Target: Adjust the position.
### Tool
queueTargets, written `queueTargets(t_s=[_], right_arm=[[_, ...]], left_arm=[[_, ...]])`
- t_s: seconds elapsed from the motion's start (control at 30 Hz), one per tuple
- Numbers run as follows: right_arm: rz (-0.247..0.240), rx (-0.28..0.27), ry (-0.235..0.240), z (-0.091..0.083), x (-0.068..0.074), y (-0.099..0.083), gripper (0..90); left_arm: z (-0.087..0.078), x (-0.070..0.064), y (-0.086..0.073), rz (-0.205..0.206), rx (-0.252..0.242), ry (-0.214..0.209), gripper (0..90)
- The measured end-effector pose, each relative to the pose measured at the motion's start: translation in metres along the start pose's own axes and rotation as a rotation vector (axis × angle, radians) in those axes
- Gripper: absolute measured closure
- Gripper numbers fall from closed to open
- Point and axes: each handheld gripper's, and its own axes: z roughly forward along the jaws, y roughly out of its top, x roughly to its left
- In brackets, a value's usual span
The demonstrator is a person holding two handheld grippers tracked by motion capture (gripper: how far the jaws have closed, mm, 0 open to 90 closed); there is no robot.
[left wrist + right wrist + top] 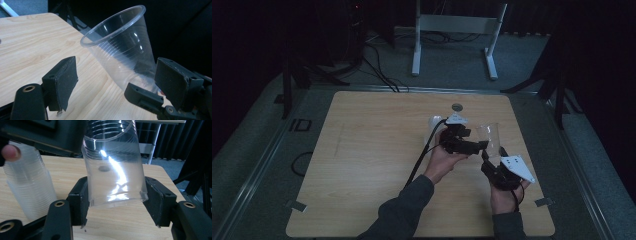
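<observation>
A: While the right hand-held gripper (115,202) clamps the clear cup (113,167) at its base above the worktop (362,165), where does the rim point?

B: Upward, axis tilted. Left hand-held gripper (120,82) wide apart beside it.

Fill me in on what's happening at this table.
A person works with two hand-held tongs over a wooden table. The right tongs are shut on the base of a clear plastic cup, holding it up off the table. The left tongs are open, close beside that cup. A stack of clear cups stands on the table nearby.
</observation>
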Motion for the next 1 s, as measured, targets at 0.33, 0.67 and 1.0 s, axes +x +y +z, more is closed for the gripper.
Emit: queueTargets(t_s=[0.33,0.67,1.0], right_arm=[[-0.006,-0.025,0.005,-0.003,0.003,0.001,41.6],[-0.016,-0.046,0.01,-0.005,0.007,0.001,41.6],[-0.027,-0.058,0.017,-0.006,0.01,0.0,41.6]], left_arm=[[0.006,-0.002,0.0,-0.026,-0.029,-0.028,18.5],[0.011,-0.003,0.0,-0.055,-0.04,-0.061,18.0],[0.018,0.0,0.001,-0.119,-0.077,-0.093,18.0]])
